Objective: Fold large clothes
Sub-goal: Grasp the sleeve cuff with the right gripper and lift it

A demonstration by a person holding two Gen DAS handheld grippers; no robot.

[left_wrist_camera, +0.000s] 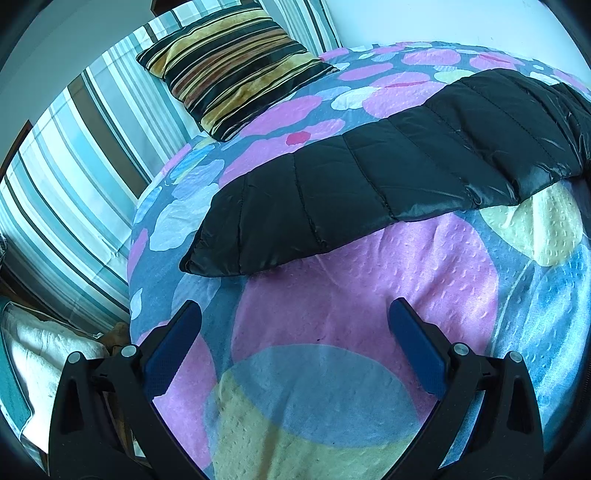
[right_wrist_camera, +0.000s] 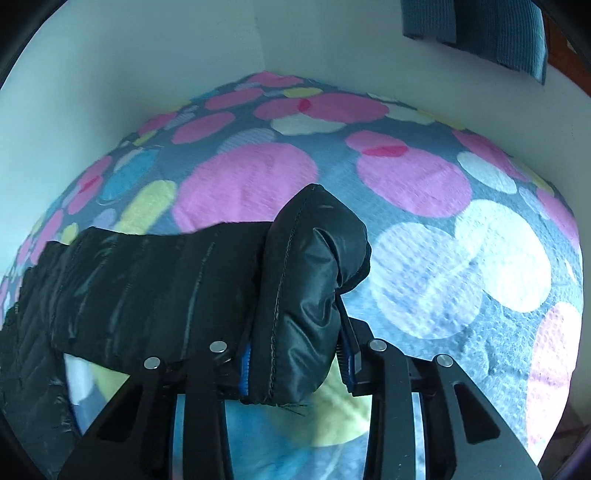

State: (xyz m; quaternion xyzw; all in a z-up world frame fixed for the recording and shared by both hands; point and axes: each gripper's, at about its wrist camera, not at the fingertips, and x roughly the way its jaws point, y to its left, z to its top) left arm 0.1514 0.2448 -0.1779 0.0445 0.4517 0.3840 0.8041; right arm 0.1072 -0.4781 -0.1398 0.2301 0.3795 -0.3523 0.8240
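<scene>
A black quilted puffer jacket [left_wrist_camera: 369, 177] lies stretched across the bed's spotted cover [left_wrist_camera: 351, 314], its sleeve end pointing left. My left gripper [left_wrist_camera: 295, 332] is open and empty, just above the cover a little short of the sleeve. In the right wrist view my right gripper [right_wrist_camera: 299, 354] is shut on a bunched end of the jacket [right_wrist_camera: 314, 273] and holds it above the cover [right_wrist_camera: 461, 258]. The rest of the jacket trails off to the left [right_wrist_camera: 147, 280].
A striped black and gold cushion [left_wrist_camera: 229, 66] lies at the head of the bed on striped blue pillows [left_wrist_camera: 74, 192]. The bed's left edge drops off [left_wrist_camera: 129, 288]. White walls [right_wrist_camera: 147, 74] meet behind the bed's far corner. A teal cloth [right_wrist_camera: 480, 33] hangs at the upper right.
</scene>
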